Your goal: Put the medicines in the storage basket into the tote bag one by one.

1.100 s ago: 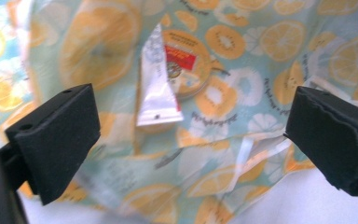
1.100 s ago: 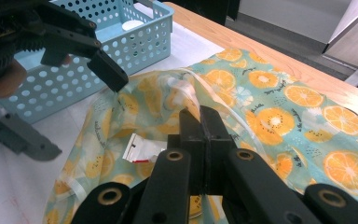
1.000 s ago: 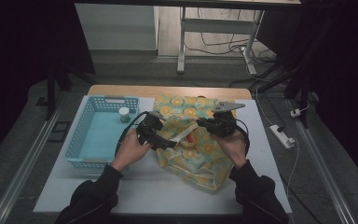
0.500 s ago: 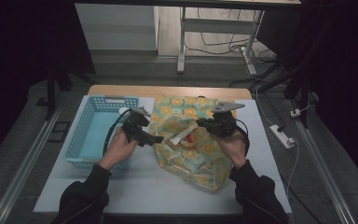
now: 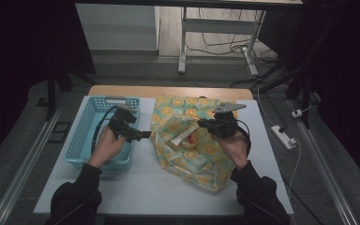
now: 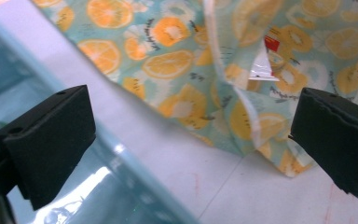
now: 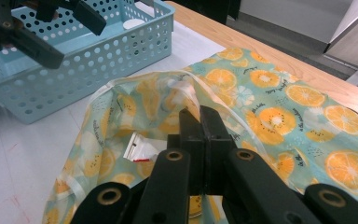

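Right now the orange-print bag [image 5: 187,140] lies spread on the white tabletop [image 5: 136,187], just beside the blue basket [image 5: 86,136]. Pinching the bag's upper rim, the right gripper [image 5: 204,124] has its jaws closed on the fabric. Over the basket's near edge, the left gripper [image 5: 143,135] has its jaws wide apart, holding nothing.

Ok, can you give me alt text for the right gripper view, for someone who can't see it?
The right hand-held gripper is shut on the rim of an orange-print cloth bag, holding its mouth open over a small white packet inside. A blue plastic basket sits beyond on the white table, with the left hand-held gripper above it.
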Tool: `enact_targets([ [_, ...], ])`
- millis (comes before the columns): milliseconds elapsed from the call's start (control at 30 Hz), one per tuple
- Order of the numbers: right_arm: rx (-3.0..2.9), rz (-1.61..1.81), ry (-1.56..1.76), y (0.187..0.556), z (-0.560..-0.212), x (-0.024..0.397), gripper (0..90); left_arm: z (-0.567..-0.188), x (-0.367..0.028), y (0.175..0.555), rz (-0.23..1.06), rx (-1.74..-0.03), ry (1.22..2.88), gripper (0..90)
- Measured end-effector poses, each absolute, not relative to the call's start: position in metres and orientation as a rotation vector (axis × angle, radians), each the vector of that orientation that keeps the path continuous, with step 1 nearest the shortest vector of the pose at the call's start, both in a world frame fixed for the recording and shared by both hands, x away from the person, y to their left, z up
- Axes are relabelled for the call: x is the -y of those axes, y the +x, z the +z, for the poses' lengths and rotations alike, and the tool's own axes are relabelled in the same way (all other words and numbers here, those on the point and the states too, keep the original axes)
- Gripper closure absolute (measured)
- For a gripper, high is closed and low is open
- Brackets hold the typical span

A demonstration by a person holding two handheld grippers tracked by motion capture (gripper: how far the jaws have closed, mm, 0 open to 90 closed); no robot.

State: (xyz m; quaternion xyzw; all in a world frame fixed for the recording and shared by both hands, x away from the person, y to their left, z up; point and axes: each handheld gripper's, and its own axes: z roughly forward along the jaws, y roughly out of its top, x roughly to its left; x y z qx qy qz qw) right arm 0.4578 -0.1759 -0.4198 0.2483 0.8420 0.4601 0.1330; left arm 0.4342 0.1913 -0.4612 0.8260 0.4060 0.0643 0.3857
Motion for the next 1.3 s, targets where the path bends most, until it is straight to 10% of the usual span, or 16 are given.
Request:
enact_targets([
  [1300,-2.445,1.336,0.717,0.458,-0.421,0.175,89.7,-0.480,-0.255,0.499,0.345,-1.338,2.090,0.0],
])
